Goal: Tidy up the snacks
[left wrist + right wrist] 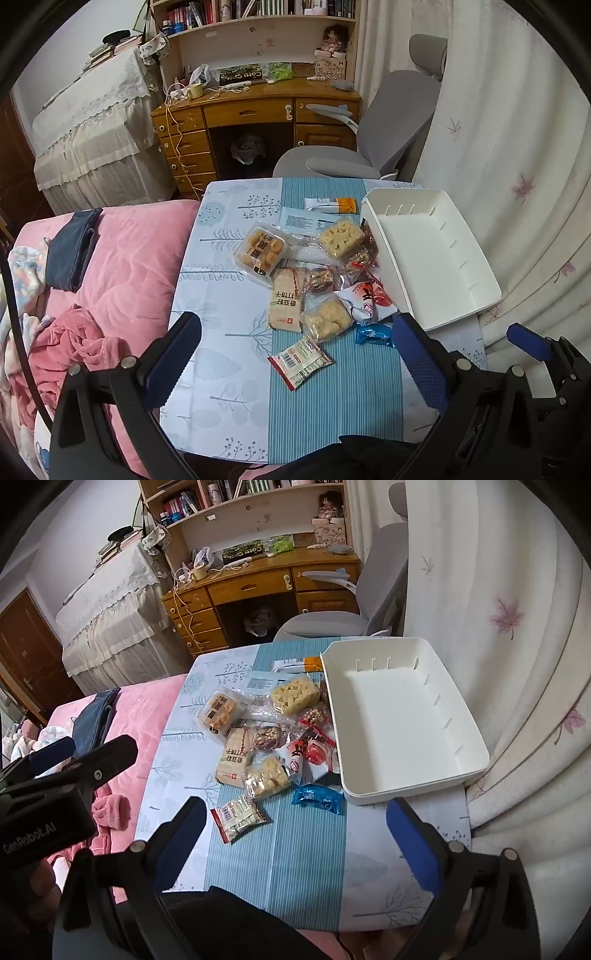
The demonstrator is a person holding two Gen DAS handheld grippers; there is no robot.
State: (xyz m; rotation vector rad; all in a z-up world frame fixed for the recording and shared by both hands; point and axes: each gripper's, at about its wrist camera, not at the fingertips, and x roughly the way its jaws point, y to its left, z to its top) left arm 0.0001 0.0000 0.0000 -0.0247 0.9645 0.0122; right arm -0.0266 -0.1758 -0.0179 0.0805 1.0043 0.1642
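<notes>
- Bedroom table (295, 849): one white bin (399, 720), bare inside.
- Two puffed-rice packets (293, 694), one blue packet (317, 797), one cracker pack (234, 757).
- Left tool (295, 339) and right tool (295, 827): jaws apart, holding nothing.

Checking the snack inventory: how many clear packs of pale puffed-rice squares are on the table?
2: one puffed-rice pack at the pile's far end, another at its near end. More may hide underneath.
</notes>
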